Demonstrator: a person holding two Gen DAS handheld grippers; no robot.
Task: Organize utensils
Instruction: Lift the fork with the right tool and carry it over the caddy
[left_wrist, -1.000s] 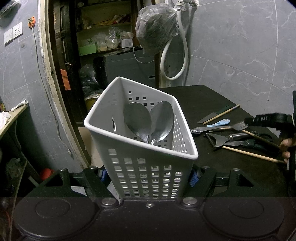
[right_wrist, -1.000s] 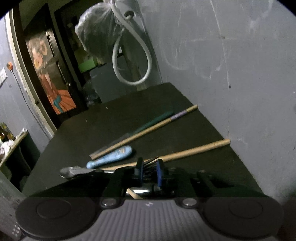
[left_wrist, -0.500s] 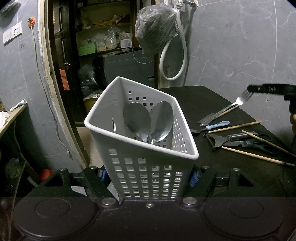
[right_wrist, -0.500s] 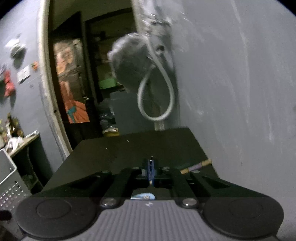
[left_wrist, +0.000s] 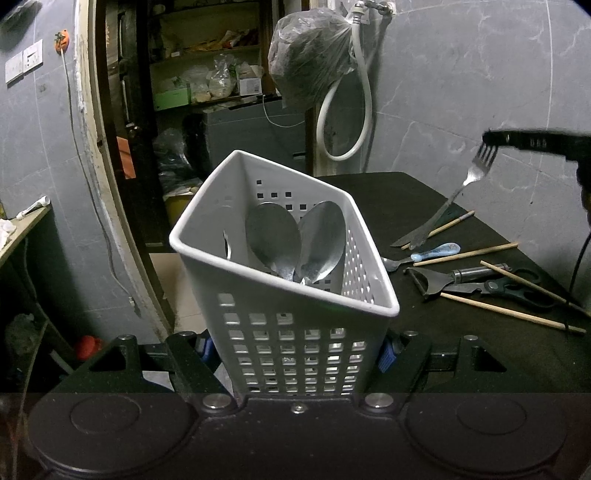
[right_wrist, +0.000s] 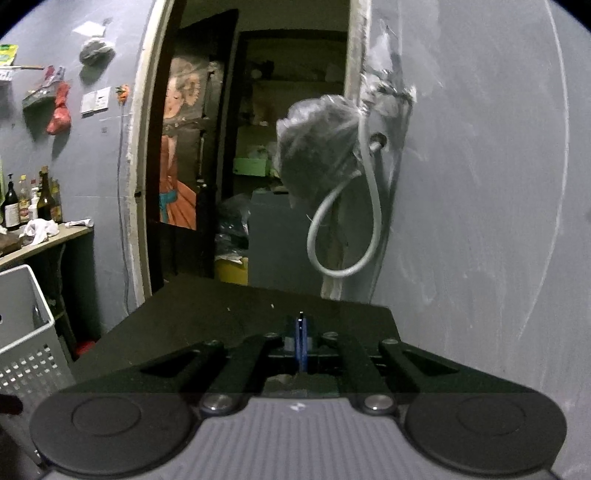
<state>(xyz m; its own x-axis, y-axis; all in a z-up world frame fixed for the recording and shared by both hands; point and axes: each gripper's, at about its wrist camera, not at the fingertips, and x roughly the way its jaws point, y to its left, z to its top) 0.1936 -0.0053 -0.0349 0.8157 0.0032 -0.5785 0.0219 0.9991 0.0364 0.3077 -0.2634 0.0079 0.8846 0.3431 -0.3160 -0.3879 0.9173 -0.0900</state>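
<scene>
Leftmost, the left claw (left_wrist: 295, 354) is clenched on the lower walls of a white perforated caddy (left_wrist: 291, 332), which tilts above the near edge of the dark worktop (left_wrist: 461, 332). Inside the caddy two metal spoons (left_wrist: 295, 240) stand bowl-up against the far wall, side by side. Further right on the worktop lie a blue-handled spoon (left_wrist: 436, 252), a peeler (left_wrist: 432, 278), black scissors (left_wrist: 517, 290) and several wooden chopsticks (left_wrist: 465, 254), loosely scattered and partly crossing. At the far right the right claw (left_wrist: 493, 138) hangs above them, clamped on the tines of a metal fork (left_wrist: 454, 199); the fork slants down with its handle end low over the utensils. From the right wrist camera the blue pads (right_wrist: 301, 343) sit pressed together, and the fork itself cannot be made out there.
</scene>
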